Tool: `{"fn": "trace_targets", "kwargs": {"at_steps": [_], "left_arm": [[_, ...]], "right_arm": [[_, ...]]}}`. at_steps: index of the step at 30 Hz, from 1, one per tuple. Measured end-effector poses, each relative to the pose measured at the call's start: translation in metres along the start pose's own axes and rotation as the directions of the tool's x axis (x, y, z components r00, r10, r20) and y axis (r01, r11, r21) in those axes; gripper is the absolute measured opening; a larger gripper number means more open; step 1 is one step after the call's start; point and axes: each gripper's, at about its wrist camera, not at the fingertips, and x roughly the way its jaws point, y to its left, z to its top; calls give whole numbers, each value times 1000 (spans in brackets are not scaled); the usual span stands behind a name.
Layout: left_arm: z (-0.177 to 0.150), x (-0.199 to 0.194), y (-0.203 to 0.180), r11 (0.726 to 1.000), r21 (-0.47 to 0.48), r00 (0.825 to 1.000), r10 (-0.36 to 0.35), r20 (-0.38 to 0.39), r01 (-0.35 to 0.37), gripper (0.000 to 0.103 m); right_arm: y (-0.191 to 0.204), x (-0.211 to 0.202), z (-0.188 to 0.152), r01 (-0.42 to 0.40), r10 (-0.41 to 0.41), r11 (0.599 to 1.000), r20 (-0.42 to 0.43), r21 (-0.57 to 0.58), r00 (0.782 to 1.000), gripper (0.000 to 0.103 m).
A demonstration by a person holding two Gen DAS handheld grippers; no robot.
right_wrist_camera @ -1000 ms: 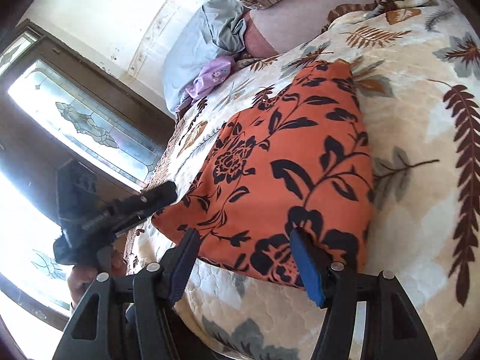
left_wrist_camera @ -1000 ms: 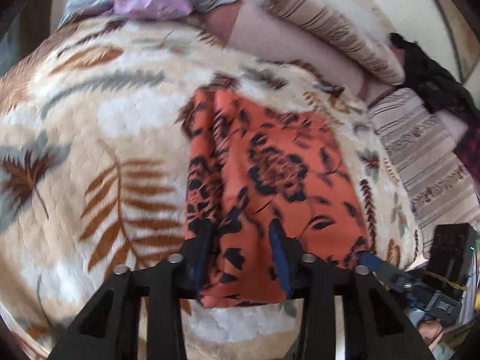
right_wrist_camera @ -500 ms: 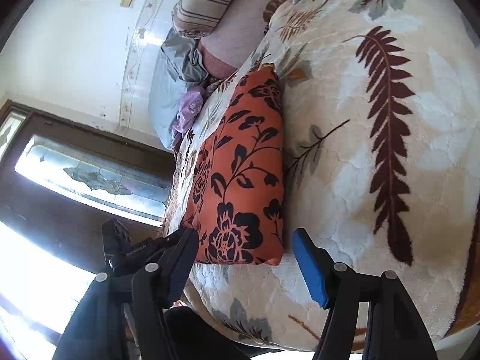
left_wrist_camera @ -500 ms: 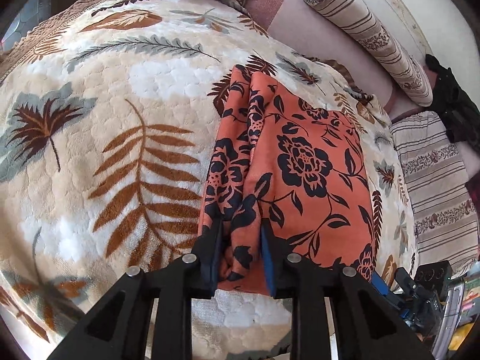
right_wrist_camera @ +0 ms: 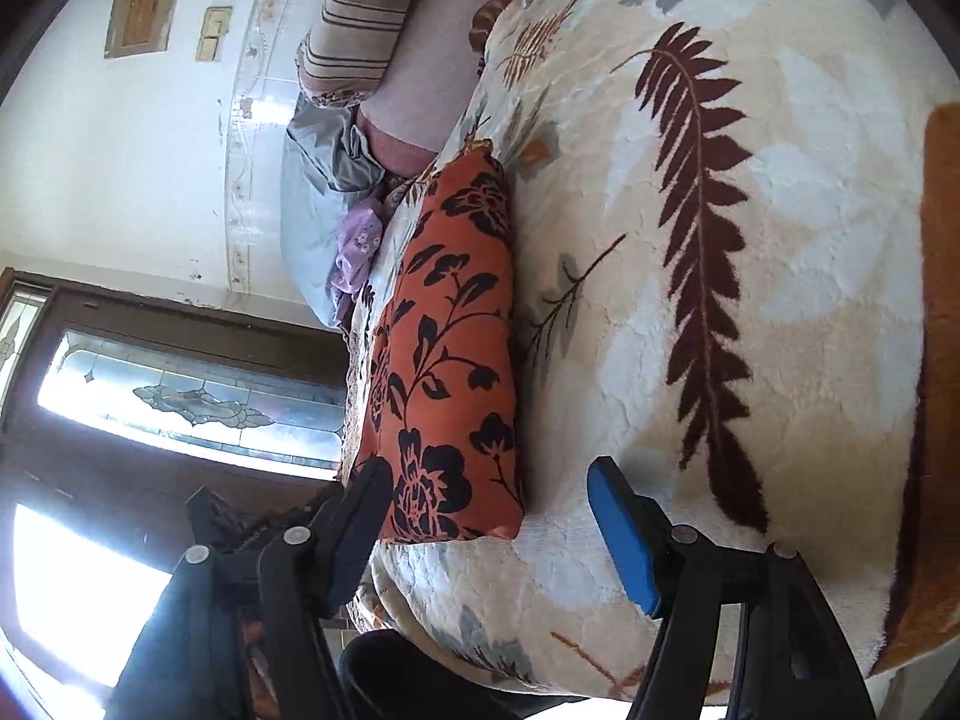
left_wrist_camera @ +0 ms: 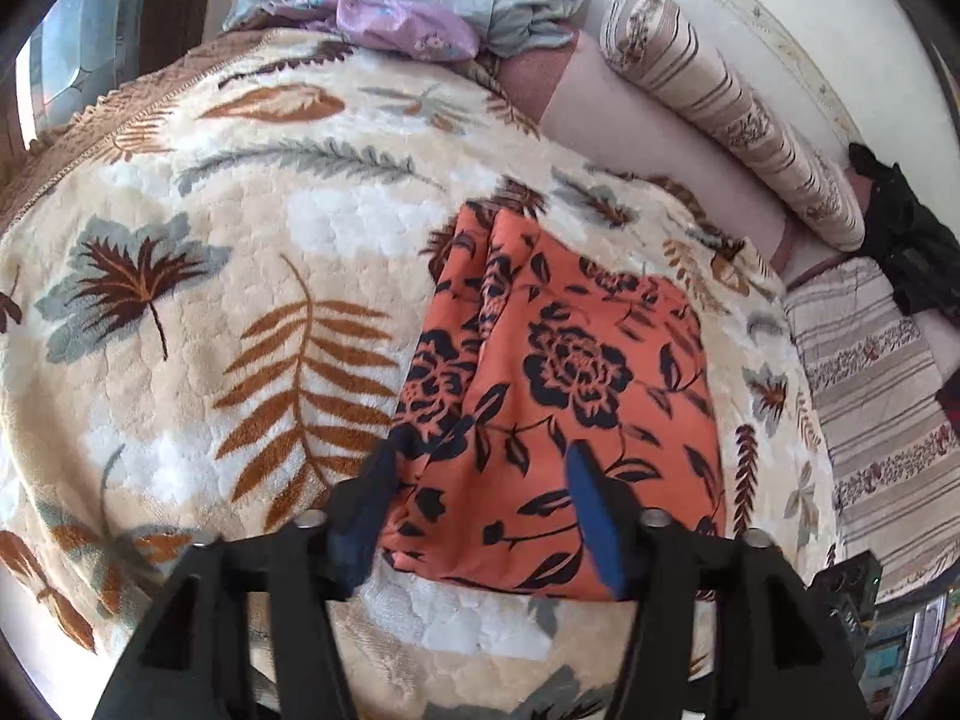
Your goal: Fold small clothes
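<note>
On the bed, an orange garment with black flowers lies folded flat on the leaf-print blanket, near the front edge. Left gripper hangs over its near edge, fingers spread wide, cloth visible between them, nothing pinched. Right gripper sits tilted at the garment's near corner, also spread apart, holding nothing. Beyond: striped bolster, grey and lilac bundled cloth, stained-glass window.
</note>
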Motion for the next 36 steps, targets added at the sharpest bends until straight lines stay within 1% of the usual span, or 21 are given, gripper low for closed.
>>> {"fn": "trace_targets", "kwargs": {"at_steps": [1, 3, 8, 13, 14, 15, 16, 17, 18, 19, 20, 21, 22, 24, 26, 28, 31, 33, 34, 35, 36], "left_arm": [[2, -7, -3, 1000, -12, 999, 1, 44, 0, 76], [4, -15, -7, 1000, -26, 996, -7, 93, 10, 77], [12, -14, -21, 996, -45, 988, -71, 134, 78, 77], [21, -1, -43, 994, 13, 981, -109, 158, 109, 78], [23, 5, -46, 993, 33, 981, -118, 156, 114, 80], [24, 13, -47, 992, 59, 980, -119, 158, 110, 87], [23, 24, -47, 992, 85, 984, -105, 147, 93, 96], [22, 42, -44, 993, 103, 993, -62, 100, 52, 96], [18, 67, -39, 994, 112, 1000, 8, 13, -9, 96], [11, 89, -30, 993, 115, 995, 51, -83, -41, 91], [2, 101, -23, 990, 131, 994, 57, -94, -45, 90], [-3, 97, -22, 988, 150, 998, 47, -44, -39, 90], [-1, 93, -26, 987, 154, 997, 54, -48, -47, 90], [2, 88, -29, 984, 174, 999, 49, -21, -44, 90], [3, 94, -22, 989, 146, 998, 42, -56, -34, 90], [6, 93, -17, 992, 121, 998, 21, -53, -15, 90], [5, 93, -16, 991, 130, 998, 15, -59, -8, 90], [4, 94, -18, 990, 142, 998, 23, -59, -14, 90], [3, 94, -18, 990, 143, 998, 26, -58, -17, 90], [4, 95, -19, 989, 144, 998, 27, -60, -18, 90], [4, 95, -19, 989, 145, 998, 29, -61, -20, 90]], "right_arm": [[-2, 0, 0, -6, 6, 1000, 1, 11, 1000, 75], [-3, -2, 1, -11, 11, 1000, 3, 15, 1000, 75], [-2, -2, 0, -4, 4, 1000, 4, 0, 1000, 75], [2, -2, -2, 29, -29, 998, 1, -50, 1000, 75], [4, -2, -2, 41, -42, 997, 1, -66, 999, 75], [6, -1, -3, 52, -52, 995, 0, -81, 999, 75], [7, -1, -4, 62, -62, 994, 1, -95, 998, 75], [8, 0, -4, 71, -72, 992, 2, -106, 997, 75], [10, 2, -5, 84, -84, 990, 1, -115, 996, 75], [12, 3, -5, 95, -96, 988, 0, -121, 995, 75], [14, 4, -5, 105, -106, 987, -1, -124, 994, 75], [17, 6, -4, 112, -114, 986, -6, -127, 994, 76], [21, 8, -4, 113, -116, 984, -12, -134, 993, 77], [31, 14, 1, 117, -121, 981, -18, -156, 993, 77], [43, 27, 9, 123, -132, 975, -36, -184, 991, 77], [55, 45, 21, 133, -147, 971, -55, -200, 988, 77], [70, 74, 38, 153, -175, 962, -80, -225, 981, 77], [73, 96, 45, 191, -224, 949, -109, -252, 969, 82], [70, 110, 47, 199, -244, 946, -156, -255, 957, 82], [66, 121, 48, 225, -278, 937, -181, -266, 943, 76], [72, 125, 47, 259, -323, 911, -166, -322, 932, 68]]}}
